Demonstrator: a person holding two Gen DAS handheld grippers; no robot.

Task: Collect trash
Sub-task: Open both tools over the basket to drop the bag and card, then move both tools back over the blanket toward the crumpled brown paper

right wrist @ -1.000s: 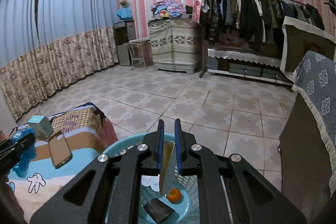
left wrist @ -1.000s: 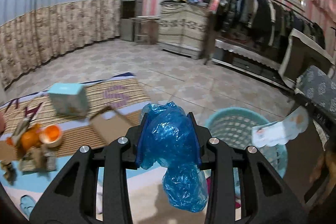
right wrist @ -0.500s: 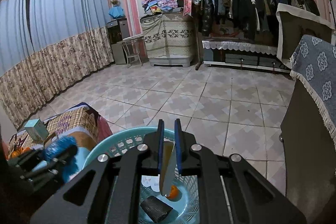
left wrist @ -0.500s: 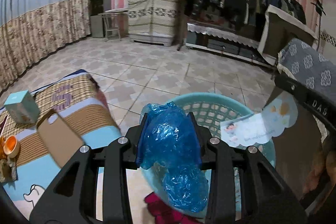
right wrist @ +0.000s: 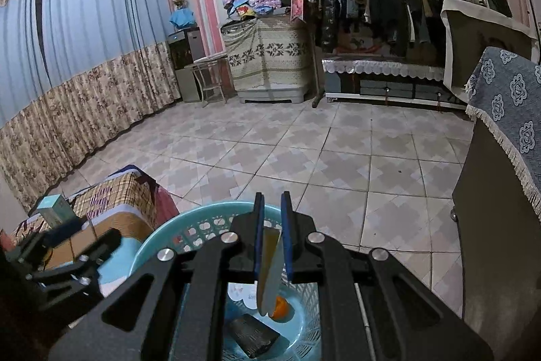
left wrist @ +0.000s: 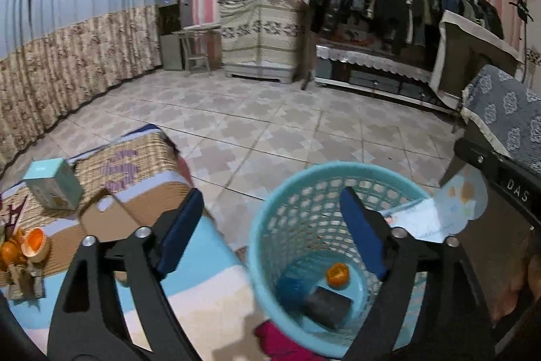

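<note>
**Blue bag dropped into the basket; card held above it**

Left wrist view: half a second ago the left gripper was clamped on a crumpled blue bag; now its jaws are opening, wide apart, with nothing between them. The bag lies at the bottom of the basket, a light blue plastic one with a lattice wall, standing on the floor just beside the bed's edge. Beside the bag in the basket are an orange peel and a dark block. A red cloth shows at the basket's foot. On the bed, near its far corner, stands a small teal box; a brown phone case lies nearer, and orange peels sit by the left edge. At the right a pale card reaches over the basket's rim.

Right wrist view: the right gripper is narrow, pinched on the card, which hangs down between its jaws above the basket. Below it lie the orange peel and the dark block. The left gripper shows at the left, over the bed's edge by the basket's rim. The teal box stands on the bed behind it.
</note>
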